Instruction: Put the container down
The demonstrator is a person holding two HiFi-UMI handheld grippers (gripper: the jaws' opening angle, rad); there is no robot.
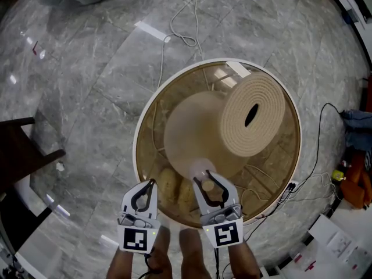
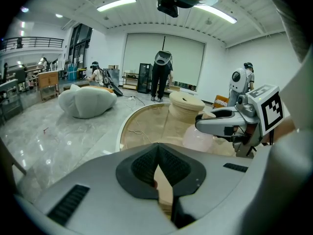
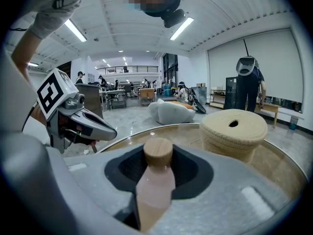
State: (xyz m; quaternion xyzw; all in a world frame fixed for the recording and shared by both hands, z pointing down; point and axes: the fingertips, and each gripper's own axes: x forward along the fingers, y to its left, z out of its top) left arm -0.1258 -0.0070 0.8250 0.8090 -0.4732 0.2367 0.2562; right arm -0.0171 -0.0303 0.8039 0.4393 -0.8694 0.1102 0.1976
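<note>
A pale pink container (image 3: 155, 187) with a round wooden lid (image 3: 158, 152) sits between the jaws of my right gripper (image 3: 158, 156), which is shut on its neck. In the head view the right gripper (image 1: 206, 182) holds this container (image 1: 201, 170) over the near part of a round glass table (image 1: 141, 127). Whether the container touches the glass I cannot tell. My left gripper (image 1: 152, 183) is just to its left, near the table's edge. Its jaws meet at the tips with nothing between them (image 2: 157, 146). The left gripper view shows the right gripper (image 2: 222, 122) and the container (image 2: 198, 138) from the side.
A thick coil of cream rope with a dark hole (image 1: 254, 115) stands on the table's far right. Cables (image 1: 186, 22) lie across the marble floor, and a dark chair (image 1: 23, 150) is at the left. A white beanbag (image 3: 168, 110) and a standing person (image 2: 161, 75) are in the background.
</note>
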